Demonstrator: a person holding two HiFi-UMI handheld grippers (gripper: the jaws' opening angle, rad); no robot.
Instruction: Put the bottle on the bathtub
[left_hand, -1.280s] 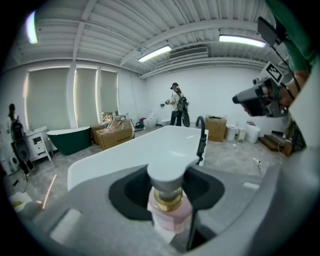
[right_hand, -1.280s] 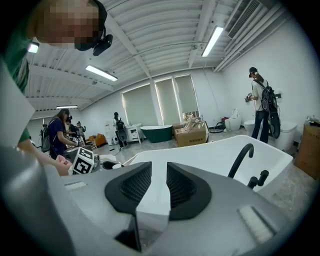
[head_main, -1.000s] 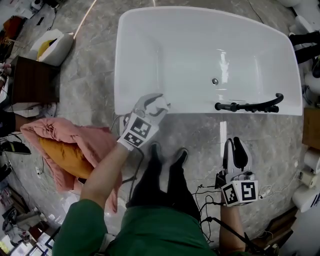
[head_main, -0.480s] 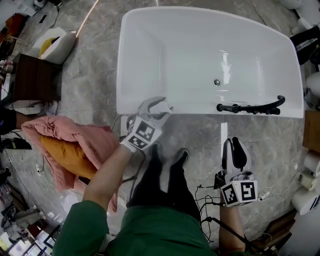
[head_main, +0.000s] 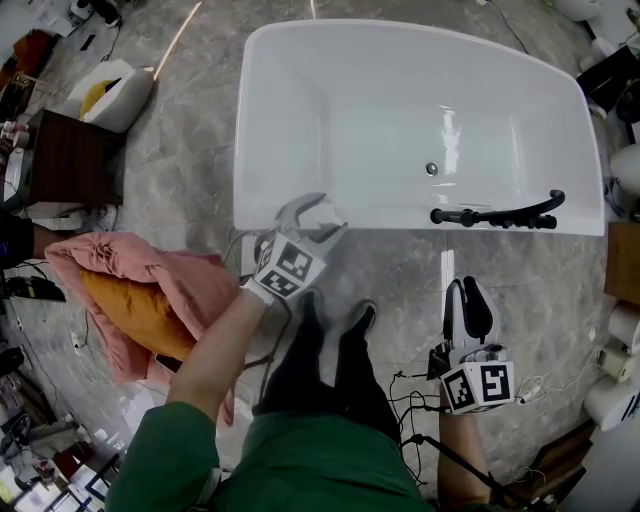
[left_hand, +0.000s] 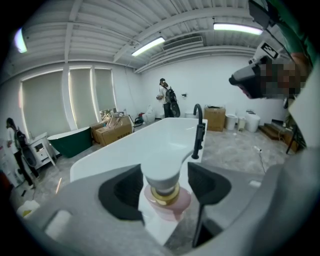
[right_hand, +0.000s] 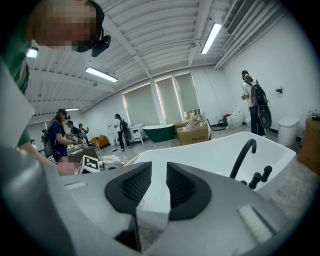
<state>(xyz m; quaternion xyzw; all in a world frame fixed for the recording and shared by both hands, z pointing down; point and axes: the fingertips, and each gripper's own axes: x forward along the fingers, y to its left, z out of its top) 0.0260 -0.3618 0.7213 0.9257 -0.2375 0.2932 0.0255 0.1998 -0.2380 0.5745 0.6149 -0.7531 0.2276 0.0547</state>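
My left gripper (head_main: 312, 211) is shut on the bottle (left_hand: 161, 198), a pale pink one with a gold collar and a white cap. It hovers just over the near rim of the white bathtub (head_main: 290, 214), at that rim's left end. In the left gripper view the tub (left_hand: 150, 138) stretches away beyond the bottle. My right gripper (head_main: 469, 297) hangs lower, over the floor in front of the tub, with its jaws together and nothing between them. A black faucet (head_main: 496, 213) stands on the near rim at the right.
A pink cloth over an orange cushion (head_main: 135, 292) lies on the floor at the left, behind it a dark wooden cabinet (head_main: 64, 160). Cables (head_main: 411, 384) trail by the person's feet (head_main: 335, 312). Cardboard boxes (left_hand: 112, 133) and people stand in the background.
The left gripper with the bottle has edged slightly towards the tub's near rim. The right gripper has stayed put.
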